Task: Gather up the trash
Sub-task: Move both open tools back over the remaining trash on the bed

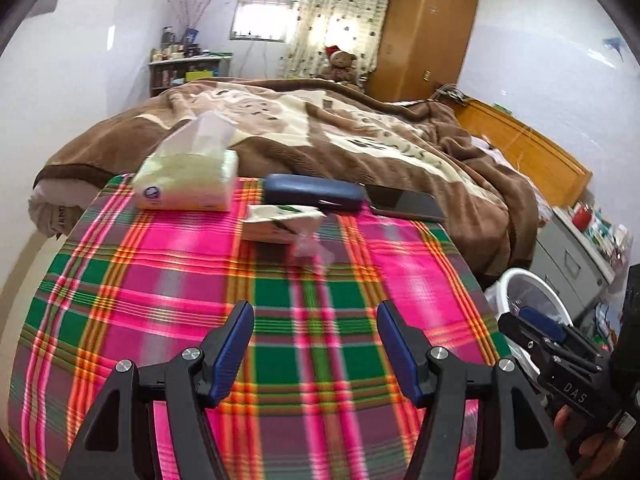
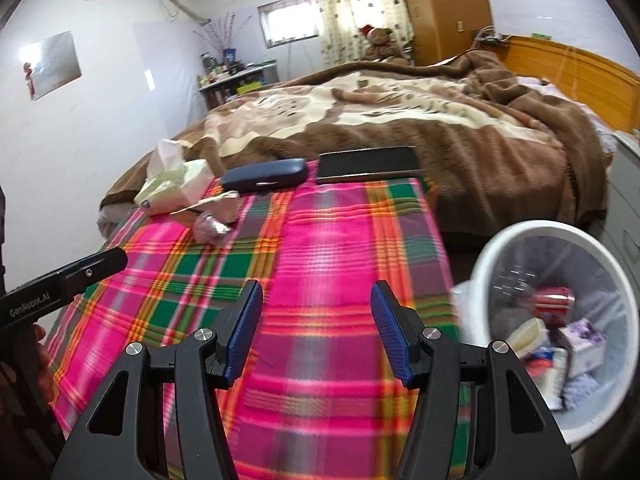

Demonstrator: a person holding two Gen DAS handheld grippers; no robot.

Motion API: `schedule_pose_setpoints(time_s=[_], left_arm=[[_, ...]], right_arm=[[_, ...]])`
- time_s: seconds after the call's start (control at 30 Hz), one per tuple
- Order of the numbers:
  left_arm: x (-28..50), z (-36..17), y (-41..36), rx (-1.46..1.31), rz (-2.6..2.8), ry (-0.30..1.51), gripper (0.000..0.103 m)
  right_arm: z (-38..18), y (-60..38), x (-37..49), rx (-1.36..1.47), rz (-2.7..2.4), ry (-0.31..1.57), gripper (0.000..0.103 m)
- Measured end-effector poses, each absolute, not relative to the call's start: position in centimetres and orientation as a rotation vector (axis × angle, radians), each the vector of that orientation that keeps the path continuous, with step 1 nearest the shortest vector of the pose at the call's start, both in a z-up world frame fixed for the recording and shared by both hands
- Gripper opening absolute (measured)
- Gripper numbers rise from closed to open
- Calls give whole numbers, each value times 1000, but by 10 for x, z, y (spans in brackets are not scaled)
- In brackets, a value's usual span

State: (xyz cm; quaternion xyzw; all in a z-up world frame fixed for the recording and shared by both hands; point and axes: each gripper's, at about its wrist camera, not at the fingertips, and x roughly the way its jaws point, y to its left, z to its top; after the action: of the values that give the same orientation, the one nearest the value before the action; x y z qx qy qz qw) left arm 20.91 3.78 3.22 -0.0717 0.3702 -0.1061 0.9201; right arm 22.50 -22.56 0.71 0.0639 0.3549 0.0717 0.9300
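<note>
On the plaid tabletop (image 1: 280, 320), toward its far edge, lay the trash left to collect: a crumpled clear wrapper (image 1: 308, 246) touching a small torn-open tissue pack (image 1: 280, 224). The wrapper looked feather-light, crinkly and slippery, likely to squash flat or slide out of a loose pinch; best taken across its bunched middle. The small pack looked soft and nearly empty, easiest to grip across its flat body rather than the ragged flap. Behind them sat a full tissue pack (image 1: 188, 184), a blue glasses case (image 1: 314, 198) and a dark phone (image 1: 408, 202), probably not trash.

Left gripper (image 1: 316, 344) hung over the near part of the cloth, jaws roughly half open, nothing between them. Right gripper (image 2: 316, 330) was the same: jaws parted, empty, well short of the wrapper. A white bin (image 2: 500, 240) stood just beside the tabletop on the right, already holding a red can (image 2: 554, 300) and some cartons.

Hard to read: motion blur smeared the cloth and the wrapper, so the wrapper's exact outline and whether it was one piece or two could not be told. From the right wrist view the small pack was seen edge-on and partly merged with the big pack. Bin's near rim was cut off in the left view by the other gripper.
</note>
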Motion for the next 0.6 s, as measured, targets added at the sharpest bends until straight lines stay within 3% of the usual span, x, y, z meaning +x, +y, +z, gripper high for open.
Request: schedule_pose_setpoints(time_s=[0.6], left_arm=[[278,10,100,-140,-138,816,64]], right_arm=[[-22,-147,311,-1,415,819,58]])
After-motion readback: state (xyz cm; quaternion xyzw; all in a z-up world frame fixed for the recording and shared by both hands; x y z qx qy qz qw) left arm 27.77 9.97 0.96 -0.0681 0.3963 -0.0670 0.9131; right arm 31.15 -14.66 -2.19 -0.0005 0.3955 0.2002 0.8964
